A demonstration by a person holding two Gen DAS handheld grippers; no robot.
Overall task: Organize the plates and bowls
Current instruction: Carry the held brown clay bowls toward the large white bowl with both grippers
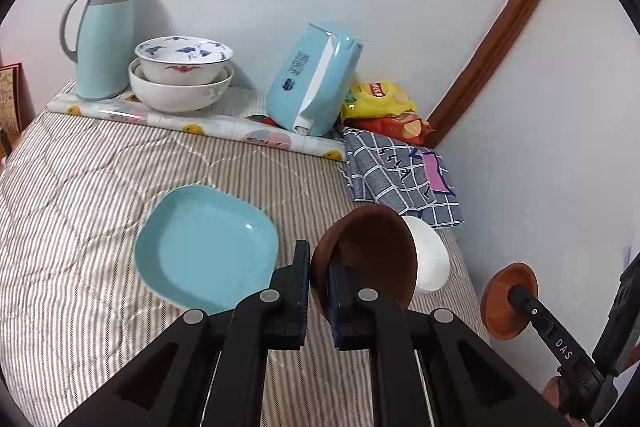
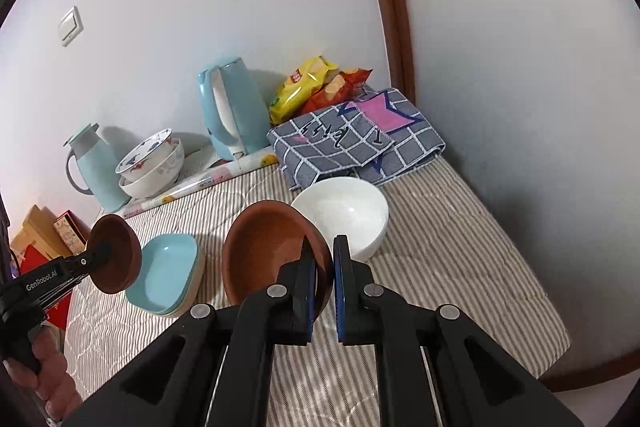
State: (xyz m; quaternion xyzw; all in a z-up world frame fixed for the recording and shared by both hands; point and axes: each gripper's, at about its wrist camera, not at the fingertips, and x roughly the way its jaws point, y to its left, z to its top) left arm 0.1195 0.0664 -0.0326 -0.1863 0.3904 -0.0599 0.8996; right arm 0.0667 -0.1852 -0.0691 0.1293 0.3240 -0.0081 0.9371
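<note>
Left gripper [image 1: 318, 283] clamped on a brown bowl's [image 1: 372, 255] rim, right gripper [image 2: 324, 279] clamped on a second brown bowl [image 2: 272, 251] — both held clear of the bed [image 1: 80, 227], tipped on edge, round so no long axis. Next: level one, nest the other — avoid white bowl [image 2: 348, 215] and blue plates [image 2: 168, 271].

Each black hand-held gripper [image 1: 318, 291] has blue-edged pads, silver pivot screws and white lettering.

Right tongs [image 2: 323, 259] clamp brown bowl [image 2: 264, 247]; white bowl [image 2: 348, 215] just behind.
</note>
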